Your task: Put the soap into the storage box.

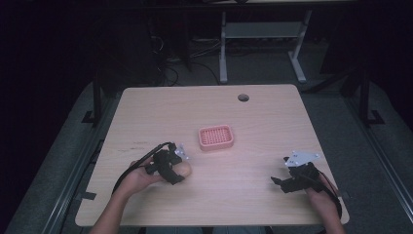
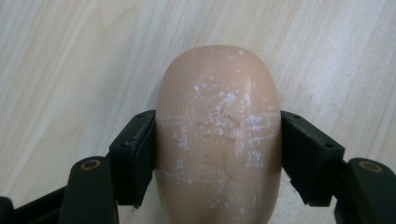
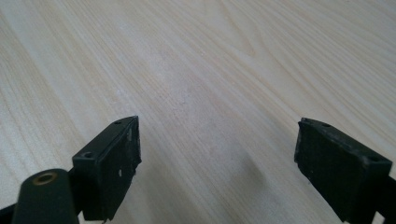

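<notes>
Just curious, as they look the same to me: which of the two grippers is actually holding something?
The left gripper. Its jaws are pressed against both sides of a tan bar of soap, while the right gripper is open, with bare table between its jaws.

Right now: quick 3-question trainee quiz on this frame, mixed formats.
1. True or false: the left tool is shut on the soap bar.
2. The right tool is: A) open, holding nothing; B) shut on the pink tray; C) gripping a cable.
3. Fill in: the pink tray sits on the ____.

Key: 1 true; 2 A; 3 table.
</notes>
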Motion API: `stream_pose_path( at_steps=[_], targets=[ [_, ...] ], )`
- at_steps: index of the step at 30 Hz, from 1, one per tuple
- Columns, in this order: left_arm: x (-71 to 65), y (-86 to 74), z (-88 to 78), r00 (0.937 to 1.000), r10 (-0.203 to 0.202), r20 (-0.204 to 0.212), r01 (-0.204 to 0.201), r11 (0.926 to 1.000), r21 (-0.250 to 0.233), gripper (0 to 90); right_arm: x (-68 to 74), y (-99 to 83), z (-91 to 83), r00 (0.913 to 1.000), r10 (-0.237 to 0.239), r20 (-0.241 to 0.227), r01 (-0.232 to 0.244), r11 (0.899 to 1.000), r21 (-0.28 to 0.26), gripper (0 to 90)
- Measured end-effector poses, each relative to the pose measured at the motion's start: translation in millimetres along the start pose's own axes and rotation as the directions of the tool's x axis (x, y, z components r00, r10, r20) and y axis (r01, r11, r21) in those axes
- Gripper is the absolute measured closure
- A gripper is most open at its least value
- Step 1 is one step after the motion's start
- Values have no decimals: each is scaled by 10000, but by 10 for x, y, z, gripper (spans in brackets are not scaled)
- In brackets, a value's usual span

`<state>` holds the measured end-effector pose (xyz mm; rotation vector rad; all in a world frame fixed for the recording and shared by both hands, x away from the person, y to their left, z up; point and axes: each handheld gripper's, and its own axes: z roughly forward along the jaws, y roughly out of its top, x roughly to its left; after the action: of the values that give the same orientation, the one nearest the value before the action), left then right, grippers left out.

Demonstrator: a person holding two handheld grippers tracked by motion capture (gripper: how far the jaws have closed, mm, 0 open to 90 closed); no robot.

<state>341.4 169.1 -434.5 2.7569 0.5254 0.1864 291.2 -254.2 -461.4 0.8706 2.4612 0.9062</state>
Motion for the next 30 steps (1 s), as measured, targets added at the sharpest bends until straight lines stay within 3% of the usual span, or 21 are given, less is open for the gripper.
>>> stream_pose_path(
  at_steps=[13,19,30],
  targets=[
    [44,114,-86,9998,113,-152,-116,9997,-204,323,12,11,-8,10000,56,-6,-56,9999,-111,139],
    [96,130,-84,9998,-166,121,172,9983,-551,324,13,17,-7,10000,-52,-11,51,9998,-192,140],
    [151,275,-80,9998,26,186,-17,9988,-499,323,30,27,-3,10000,-9,-64,8,9999,-144,140]
  ],
)
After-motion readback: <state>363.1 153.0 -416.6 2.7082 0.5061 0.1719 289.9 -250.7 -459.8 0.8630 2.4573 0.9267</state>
